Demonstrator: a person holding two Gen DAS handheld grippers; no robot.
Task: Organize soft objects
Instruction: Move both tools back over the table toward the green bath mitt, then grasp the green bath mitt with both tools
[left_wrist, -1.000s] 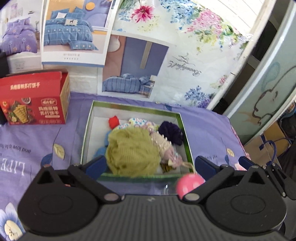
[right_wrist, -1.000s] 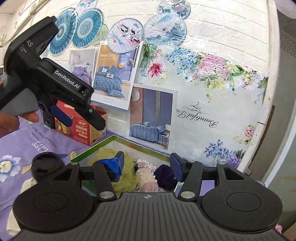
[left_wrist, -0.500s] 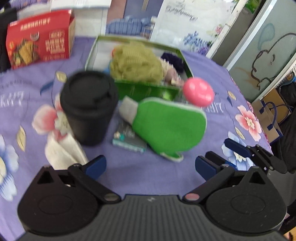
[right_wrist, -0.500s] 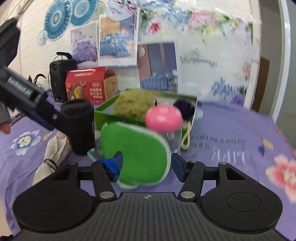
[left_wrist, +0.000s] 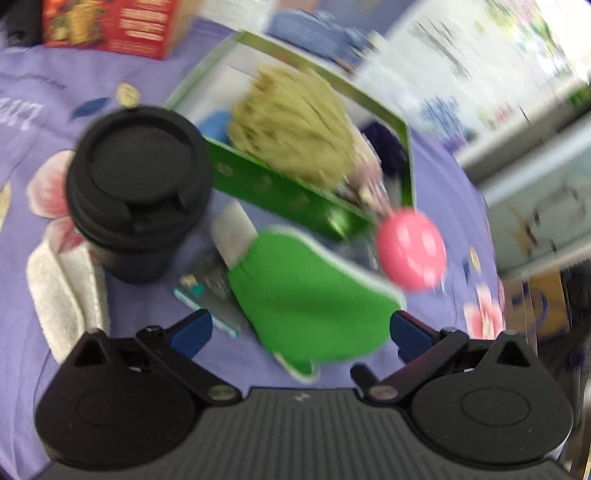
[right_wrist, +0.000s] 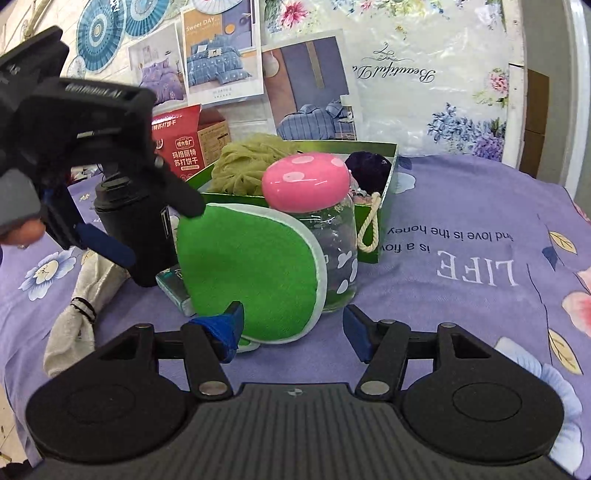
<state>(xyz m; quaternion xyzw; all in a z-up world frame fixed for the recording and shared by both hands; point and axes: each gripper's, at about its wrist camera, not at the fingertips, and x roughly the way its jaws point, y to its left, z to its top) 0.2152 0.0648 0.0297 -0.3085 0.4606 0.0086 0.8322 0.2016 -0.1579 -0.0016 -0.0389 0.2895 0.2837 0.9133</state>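
Both grippers hover low over a purple flowered bedsheet (right_wrist: 461, 206), aimed at a green bath mitt (right_wrist: 247, 273). The mitt leans propped against a glass jar with a pink mushroom lid (right_wrist: 306, 181), its lower edge on the sheet, partly covering a small teal packet (right_wrist: 173, 286).

Right gripper (right_wrist: 293, 328): jaws apart, about halfway, nothing gripped; the mitt's lower edge sits just ahead of and between the blue pads, and contact with the left pad cannot be told.

Left gripper (left_wrist: 299, 332): jaws wide apart, empty; the mitt (left_wrist: 306, 295) lies between and just beyond its pads. This view is motion-blurred. In the right view it hangs at upper left, held by a hand (right_wrist: 18, 225).

Behind the mitt is a green box (right_wrist: 386, 192) holding an olive mesh bath pouf (right_wrist: 255, 162), a dark purple pouf (right_wrist: 369, 164) and other soft items. A black lidded cup (left_wrist: 136, 184) stands left of the mitt, with a white rolled towel (right_wrist: 79, 314) just beside it. A red cracker box (right_wrist: 184, 144) sits at the back.
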